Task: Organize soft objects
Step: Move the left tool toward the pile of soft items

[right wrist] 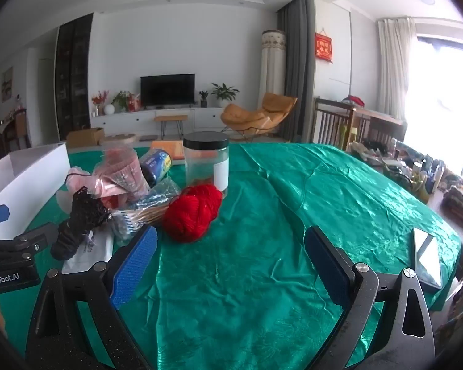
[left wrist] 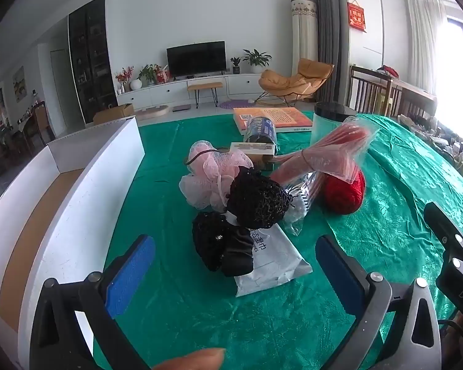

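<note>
A heap of soft things lies on the green tablecloth (left wrist: 200, 317): a pink mesh bath puff (left wrist: 214, 174), two black mesh puffs (left wrist: 257, 200) (left wrist: 220, 248), a red yarn ball (left wrist: 344, 192) (right wrist: 193, 215), and a white wet-wipes pack (left wrist: 271, 265). My left gripper (left wrist: 234, 265) is open, with the nearer black puff and the wipes pack just ahead between its blue pads. My right gripper (right wrist: 230, 260) is open over bare cloth, the yarn ball a little ahead to its left. A white open box (left wrist: 77, 191) stands left of the heap.
Behind the heap are a clear bag of pink sticks (left wrist: 324, 154), a blue can (left wrist: 260, 131), a small carton (left wrist: 253, 148), an orange book (left wrist: 271, 117) and a black-lidded jar (right wrist: 206, 162). A phone (right wrist: 426, 257) lies at the right table edge.
</note>
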Motion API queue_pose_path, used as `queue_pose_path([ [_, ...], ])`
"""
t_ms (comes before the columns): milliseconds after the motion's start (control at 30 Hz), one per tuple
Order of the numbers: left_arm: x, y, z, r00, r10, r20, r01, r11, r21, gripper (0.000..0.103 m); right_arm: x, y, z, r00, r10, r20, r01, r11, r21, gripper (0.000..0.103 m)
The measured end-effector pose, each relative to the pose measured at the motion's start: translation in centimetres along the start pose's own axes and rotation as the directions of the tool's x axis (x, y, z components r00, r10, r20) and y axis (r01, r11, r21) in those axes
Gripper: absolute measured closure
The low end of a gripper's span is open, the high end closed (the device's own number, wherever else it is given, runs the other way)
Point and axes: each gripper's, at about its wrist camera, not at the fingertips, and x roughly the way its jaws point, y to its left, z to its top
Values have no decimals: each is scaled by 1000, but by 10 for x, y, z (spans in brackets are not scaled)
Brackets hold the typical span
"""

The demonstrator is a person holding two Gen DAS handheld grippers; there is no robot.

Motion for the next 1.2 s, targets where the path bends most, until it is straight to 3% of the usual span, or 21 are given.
queue_pose_path([
  [1200, 5, -5, -9, 998, 46, -32, -45, 998, 50, 0, 0, 2, 0, 1000, -2, 9, 2, 1000, -3, 5],
])
